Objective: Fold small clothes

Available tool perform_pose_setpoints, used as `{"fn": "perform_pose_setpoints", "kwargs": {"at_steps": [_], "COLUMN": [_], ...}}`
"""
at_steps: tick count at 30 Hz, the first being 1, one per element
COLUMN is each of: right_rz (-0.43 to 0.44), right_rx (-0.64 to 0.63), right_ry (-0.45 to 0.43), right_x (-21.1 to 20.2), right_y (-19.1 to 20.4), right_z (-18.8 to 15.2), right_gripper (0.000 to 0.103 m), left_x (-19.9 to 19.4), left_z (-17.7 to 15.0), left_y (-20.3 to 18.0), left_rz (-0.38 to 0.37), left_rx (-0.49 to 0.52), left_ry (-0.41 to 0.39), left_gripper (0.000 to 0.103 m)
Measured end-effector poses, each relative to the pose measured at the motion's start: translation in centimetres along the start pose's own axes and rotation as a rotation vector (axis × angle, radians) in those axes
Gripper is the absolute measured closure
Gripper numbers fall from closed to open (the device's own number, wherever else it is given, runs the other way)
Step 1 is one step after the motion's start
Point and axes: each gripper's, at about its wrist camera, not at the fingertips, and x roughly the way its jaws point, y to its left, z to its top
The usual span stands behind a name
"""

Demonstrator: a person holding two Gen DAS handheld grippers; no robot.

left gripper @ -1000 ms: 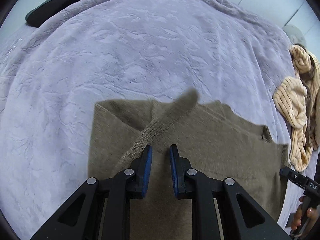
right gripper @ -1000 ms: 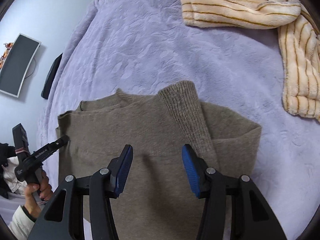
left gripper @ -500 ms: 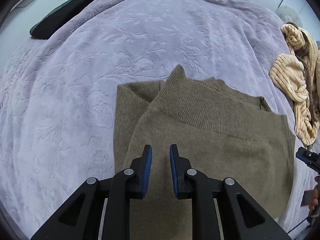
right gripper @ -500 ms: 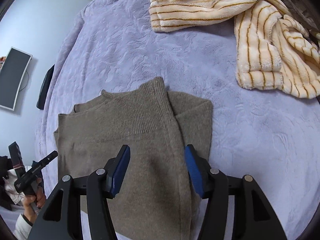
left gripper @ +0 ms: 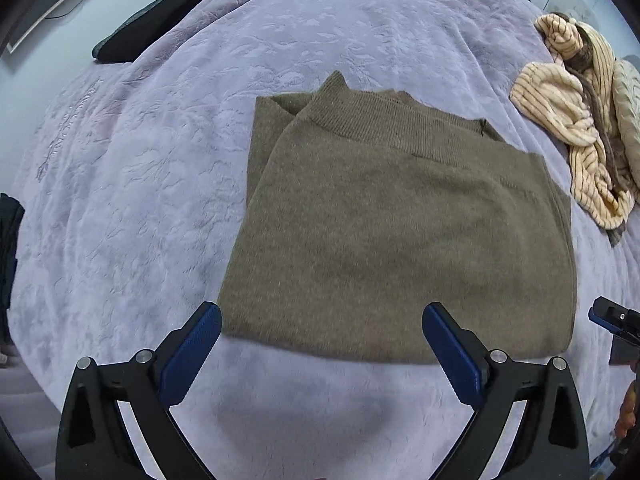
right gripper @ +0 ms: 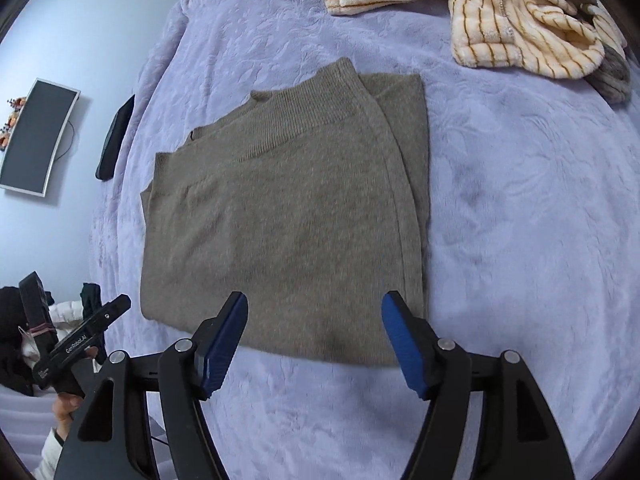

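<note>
An olive-brown knit sweater point(left gripper: 400, 232) lies folded into a rough rectangle on the lilac bedspread point(left gripper: 160, 184), its ribbed hem on top at the far edge. It also shows in the right wrist view point(right gripper: 288, 220). My left gripper point(left gripper: 322, 328) is open and empty, held just short of the sweater's near edge. My right gripper point(right gripper: 314, 316) is open and empty, over the sweater's near edge. The left gripper also appears at the left edge of the right wrist view point(right gripper: 80, 340).
A heap of cream striped fleece clothes point(left gripper: 580, 132) lies at the far right of the bed, also in the right wrist view point(right gripper: 500, 12). A dark flat object point(left gripper: 148, 28) lies at the far left edge. A monitor point(right gripper: 36, 136) hangs on the wall.
The lower half of the sweater was carried over the sleeves and laid down. My left gripper let go, opened wide, and both grippers drew back toward the near edge.
</note>
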Motion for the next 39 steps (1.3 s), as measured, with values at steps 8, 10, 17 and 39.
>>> {"fn": "perform_pose_setpoints", "kwargs": {"at_steps": [8,10,17,39], "right_rz": [-0.043,-0.055,-0.058,-0.179], "right_rx": [-0.1,-0.122,-0.139,-0.019], "right_ry": [0.012,0.005,0.007,0.085], "right_x": [-2.0,-2.6,-3.8,-0.4], "right_y": [2.0,2.6,3.5,10.1], "right_z": [-5.9,-6.8,-9.6,-14.7], "right_gripper": [0.018,0.017,0.0,0.0], "left_x": [-2.4,-3.2,-5.7,-2.4], "left_z": [-4.8,-5.5,-7.7,-8.3], "left_y": [-1.1,-1.5,-2.1,3.6], "left_rz": [-0.043,-0.068,-0.074,-0.146], "left_rx": [0.014,0.021,0.021,0.033], "left_ry": [0.071,0.082,0.083,0.17], "left_gripper": [0.003,0.003,0.003,0.003]}}
